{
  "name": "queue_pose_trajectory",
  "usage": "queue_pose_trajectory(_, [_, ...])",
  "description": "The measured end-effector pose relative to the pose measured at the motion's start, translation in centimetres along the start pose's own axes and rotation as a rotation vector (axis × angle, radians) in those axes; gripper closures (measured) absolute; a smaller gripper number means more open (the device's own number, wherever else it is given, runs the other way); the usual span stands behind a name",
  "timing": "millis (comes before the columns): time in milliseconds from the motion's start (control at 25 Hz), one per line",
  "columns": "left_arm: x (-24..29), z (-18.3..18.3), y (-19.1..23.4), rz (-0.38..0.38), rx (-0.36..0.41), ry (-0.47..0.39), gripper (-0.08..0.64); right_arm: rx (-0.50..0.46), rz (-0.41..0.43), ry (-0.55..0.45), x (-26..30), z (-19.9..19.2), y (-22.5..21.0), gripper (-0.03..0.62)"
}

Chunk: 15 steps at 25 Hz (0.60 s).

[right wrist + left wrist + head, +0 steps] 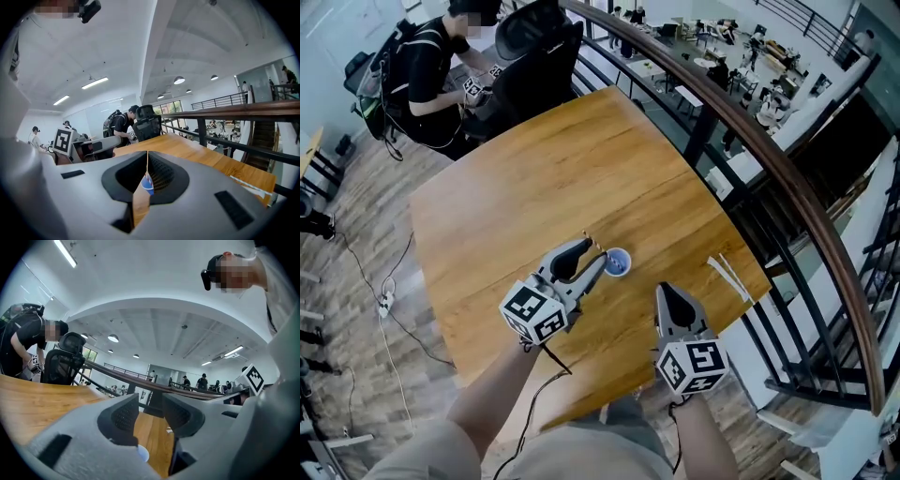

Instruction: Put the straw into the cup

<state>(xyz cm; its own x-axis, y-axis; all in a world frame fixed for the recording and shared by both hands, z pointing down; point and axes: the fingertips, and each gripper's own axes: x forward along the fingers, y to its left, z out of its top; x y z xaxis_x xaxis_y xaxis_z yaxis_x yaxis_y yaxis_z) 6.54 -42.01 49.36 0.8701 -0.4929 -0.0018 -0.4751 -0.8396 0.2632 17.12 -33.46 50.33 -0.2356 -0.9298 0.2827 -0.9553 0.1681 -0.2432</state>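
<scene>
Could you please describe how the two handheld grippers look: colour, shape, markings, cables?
Both the left gripper and the right gripper have grey, tapering jaws with black ribbed pads. Each carries a white cube printed with black square markers. A thin black cable hangs from the left one.

The place looks like a large open-plan office or work hall, seen from an upper gallery. A wooden table [581, 169] stands beside a dark railing [773, 164]. Below the railing lies a lower floor with rows of desks [712, 42] and people at them. A person [431, 66] bends beside a black office chair [539, 42]. Cables and what may be a power strip [386, 302] lie on the plank floor. Strip lights [94, 83] hang from a high white ceiling.
</scene>
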Motion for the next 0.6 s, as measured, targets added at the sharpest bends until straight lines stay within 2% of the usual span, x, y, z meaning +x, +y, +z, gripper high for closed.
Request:
queue_pose_trajectory(280, [-2.3, 5.0, -3.2, 0.008, -0.005, -0.017, 0.405, -0.022, 0.018, -0.069, -2.4, 3.9, 2.1, 0.571])
queue_pose_trajectory(440, [-3.9, 7.7, -5.5, 0.014, -0.001, -0.027, 0.457, -0.048, 0.036, -0.115, -4.5, 6.3, 3.7, 0.571])
queue_pose_trajectory(600, [-5.5, 9.6, -8.4, 0.003, 0.04, -0.026, 0.483, -0.084, 0.052, -0.165, -6.8, 8.6, 5.3, 0.571])
